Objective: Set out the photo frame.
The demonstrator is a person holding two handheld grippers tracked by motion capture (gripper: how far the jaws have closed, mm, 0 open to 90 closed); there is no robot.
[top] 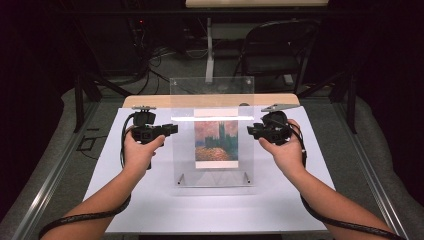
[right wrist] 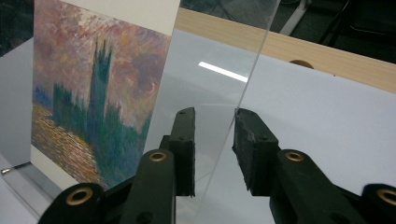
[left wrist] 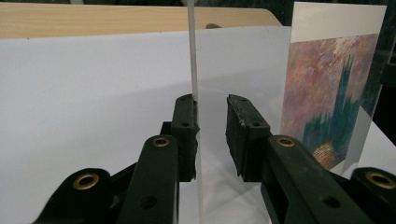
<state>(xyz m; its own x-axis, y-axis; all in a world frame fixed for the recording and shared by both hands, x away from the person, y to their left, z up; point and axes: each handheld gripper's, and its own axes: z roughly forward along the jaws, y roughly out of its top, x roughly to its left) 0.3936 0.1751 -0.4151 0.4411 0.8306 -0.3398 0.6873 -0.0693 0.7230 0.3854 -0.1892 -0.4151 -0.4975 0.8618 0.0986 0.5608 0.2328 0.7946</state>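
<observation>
A clear acrylic stand [top: 212,97] is upright in the middle of the white board [top: 145,200], and it holds a print of a painted tower [top: 216,140]. My left gripper [top: 172,130] is at the stand's left edge and my right gripper [top: 250,131] at its right edge. In the left gripper view the pane's edge [left wrist: 192,56] runs between the jaws of my left gripper [left wrist: 212,105], against the left pad, with a gap to the other; the print [left wrist: 327,93] lies beyond. In the right gripper view the pane [right wrist: 224,70] sits between the jaws of my right gripper [right wrist: 215,116], touching the right pad; the print [right wrist: 93,93] is at left.
A strip of wooden tabletop [top: 150,101] shows behind the white board. A folding chair [top: 275,50] and a metal post [top: 210,55] stand beyond the table. Grey padded surfaces and metal rails [top: 50,175] flank the board. Each gripper's cable trails back along the forearm.
</observation>
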